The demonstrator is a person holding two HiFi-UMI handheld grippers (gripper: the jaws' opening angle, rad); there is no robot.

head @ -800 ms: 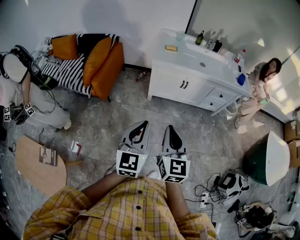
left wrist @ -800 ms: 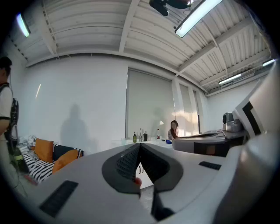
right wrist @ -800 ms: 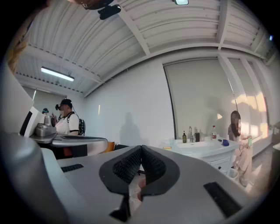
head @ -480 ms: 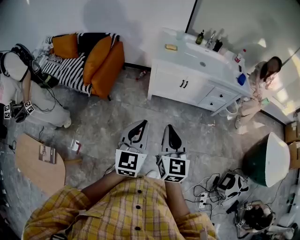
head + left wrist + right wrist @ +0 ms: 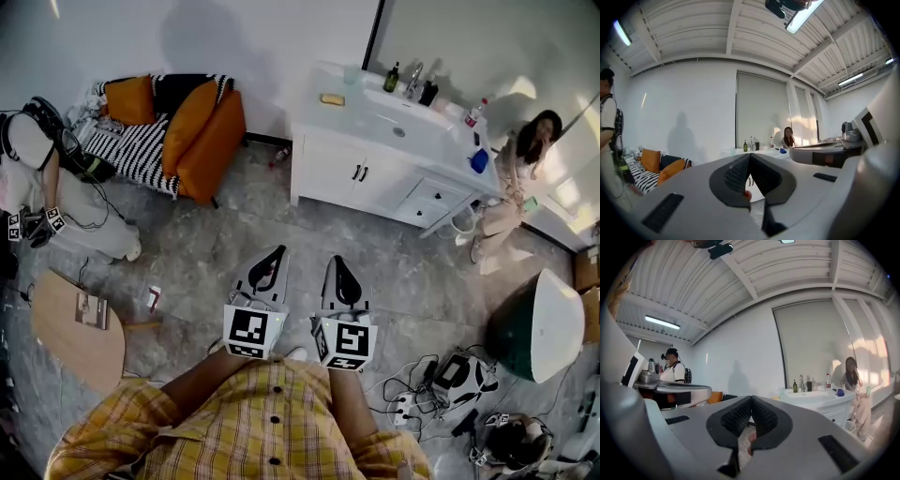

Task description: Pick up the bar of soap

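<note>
The yellow bar of soap (image 5: 332, 99) lies on the left end of the white vanity counter (image 5: 375, 117), far across the floor from me. It shows as a small yellow spot (image 5: 775, 397) in the right gripper view. My left gripper (image 5: 277, 251) and right gripper (image 5: 337, 260) are held side by side close to my body, pointing toward the vanity. Both have their jaws shut with nothing between them. In the left gripper view the left gripper (image 5: 750, 155) has its ribbed pads meeting at the tips.
A sink with bottles (image 5: 410, 82) sits on the vanity. A person (image 5: 520, 169) stands at its right end. An orange-cushioned sofa (image 5: 173, 122) is at the left wall, another person (image 5: 37, 187) beside it. A round wooden table (image 5: 75, 328) and floor cables (image 5: 436, 384) lie nearby.
The view has shifted slightly: both grippers sit a little lower and left in the head view, and the vanity appears a bit nearer. Both jaws stay shut.
</note>
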